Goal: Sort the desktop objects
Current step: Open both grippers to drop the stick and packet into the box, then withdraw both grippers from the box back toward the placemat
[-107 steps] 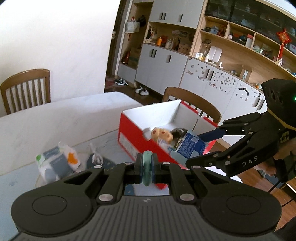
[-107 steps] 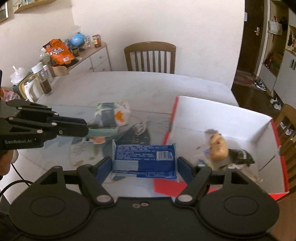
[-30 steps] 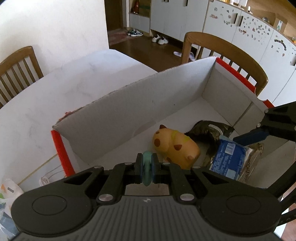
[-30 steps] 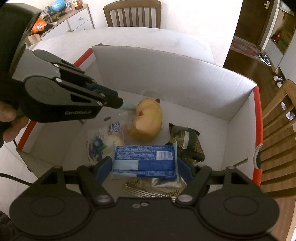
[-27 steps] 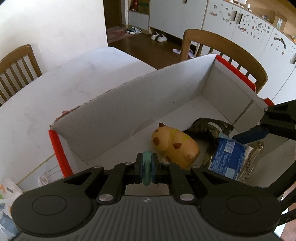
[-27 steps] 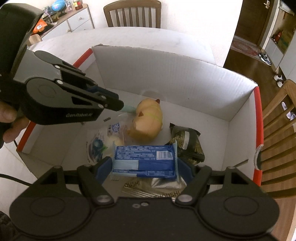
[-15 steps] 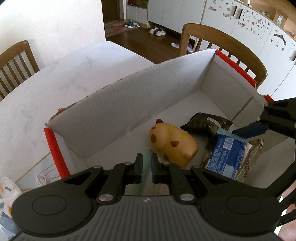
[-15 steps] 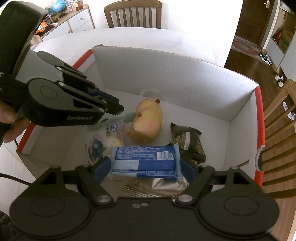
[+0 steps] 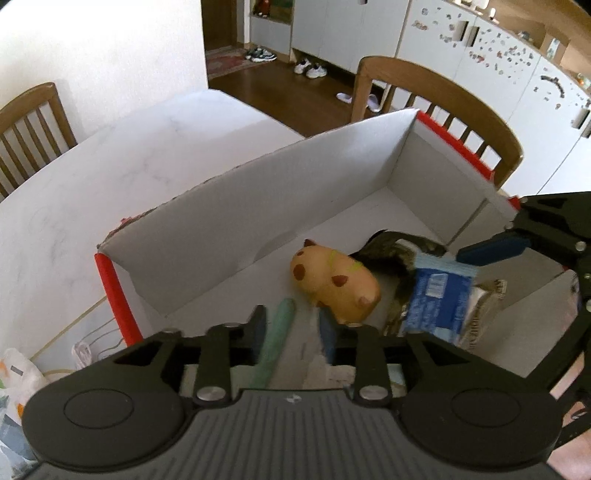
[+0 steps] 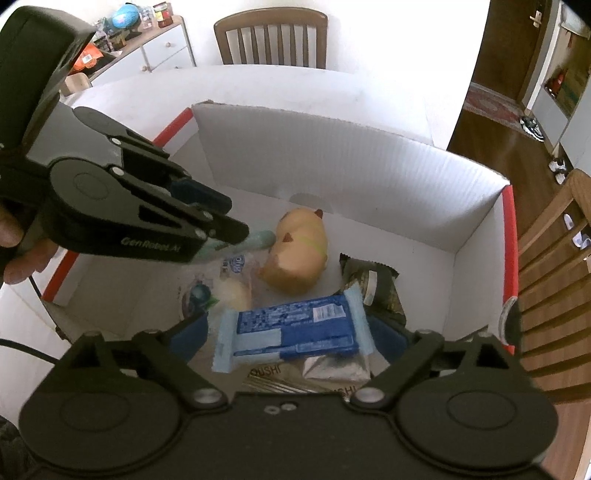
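Note:
A white cardboard box [image 9: 258, 206] with red rims stands on the table, and both grippers hang over it. My left gripper [image 9: 291, 328] has its jaws opening. A teal stick-shaped thing [image 9: 277, 332] slides loose between them, tilted down into the box; it shows again as the teal thing [image 10: 258, 238] below the left gripper [image 10: 232, 218]. My right gripper [image 10: 288, 332] has its jaws opening wide, and the blue snack packet [image 10: 295, 332] lies tilted between the pads, free of them. In the box lie a yellow toy animal [image 10: 299, 254], a dark packet [image 10: 373, 280], a silver packet [image 10: 332, 373] and a clear bread bag [image 10: 221, 288].
The box wall [image 10: 332, 158] rises on the far side. A wooden chair [image 9: 436, 96] stands behind the box and another chair [image 10: 269, 33] at the table's far end. A tissue pack [image 9: 14, 369] and a white cable [image 9: 85, 347] lie on the table left of the box.
The left jaws have parted and the teal thing has slipped out, tipping downward. The right jaws have widened and the blue packet has come loose and tilted.

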Demonstrator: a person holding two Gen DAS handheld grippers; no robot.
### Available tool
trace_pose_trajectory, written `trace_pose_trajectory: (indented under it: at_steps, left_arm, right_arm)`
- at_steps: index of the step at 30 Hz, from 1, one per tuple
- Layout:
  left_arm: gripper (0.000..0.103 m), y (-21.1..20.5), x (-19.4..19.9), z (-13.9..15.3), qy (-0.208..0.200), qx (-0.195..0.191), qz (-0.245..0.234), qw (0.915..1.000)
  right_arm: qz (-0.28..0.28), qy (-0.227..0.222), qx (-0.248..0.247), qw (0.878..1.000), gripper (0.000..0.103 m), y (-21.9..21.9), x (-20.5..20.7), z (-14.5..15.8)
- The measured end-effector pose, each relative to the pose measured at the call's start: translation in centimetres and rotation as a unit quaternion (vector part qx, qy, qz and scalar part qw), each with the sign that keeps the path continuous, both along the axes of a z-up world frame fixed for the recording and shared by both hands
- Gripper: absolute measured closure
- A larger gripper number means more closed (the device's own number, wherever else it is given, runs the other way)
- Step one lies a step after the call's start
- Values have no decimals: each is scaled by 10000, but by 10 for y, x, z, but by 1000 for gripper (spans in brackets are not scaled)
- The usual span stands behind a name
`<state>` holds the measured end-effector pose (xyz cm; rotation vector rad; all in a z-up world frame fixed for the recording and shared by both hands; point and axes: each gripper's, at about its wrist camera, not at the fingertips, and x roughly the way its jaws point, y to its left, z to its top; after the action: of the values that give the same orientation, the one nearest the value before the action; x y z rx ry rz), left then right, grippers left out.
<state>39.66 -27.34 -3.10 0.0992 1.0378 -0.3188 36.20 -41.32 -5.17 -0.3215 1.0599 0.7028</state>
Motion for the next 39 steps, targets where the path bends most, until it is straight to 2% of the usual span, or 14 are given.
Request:
trace_pose_trajectory:
  at_steps: [2, 3, 4, 5, 16, 24, 29, 36, 39]
  left_arm:
    - [46, -1, -4, 4, -64, -87, -72, 9999]
    - [41, -3, -6, 7, -94, -90, -95, 9999]
    - [32, -5, -6, 9, -126, -60, -90, 9999]
    - [31, -6, -6, 11, -160, -55, -87, 9998]
    - [31, 3, -23, 29, -276, -389, 124, 9988]
    - [30, 11, -43, 39, -361, -548, 189, 9977]
    - [26, 17, -58, 43, -414, -699, 162, 9966]
    - [14, 36, -80, 43, -517, -868, 199, 9947]
    - [8, 47, -91, 45, -676, -787, 242, 9943]
  right_arm:
    - [22, -29, 25, 10000, 7, 0, -2, 3]
    - [31, -49, 37, 10000, 7, -1, -2, 5]
    - [31, -72, 51, 10000, 7, -2, -3, 7]
    - [33, -92, 75, 9999, 7, -3, -4, 9]
    - [39, -241, 402, 9989, 6, -17, -12, 33]
    - [300, -457, 579, 9968, 3, -16, -24, 47]
    - [185, -495, 682, 9963, 2, -15, -29, 52]
    - [32, -599, 734, 9955, 2, -4, -37, 59]
    - [-51, -662, 725, 9952, 2, 6, -42, 63]
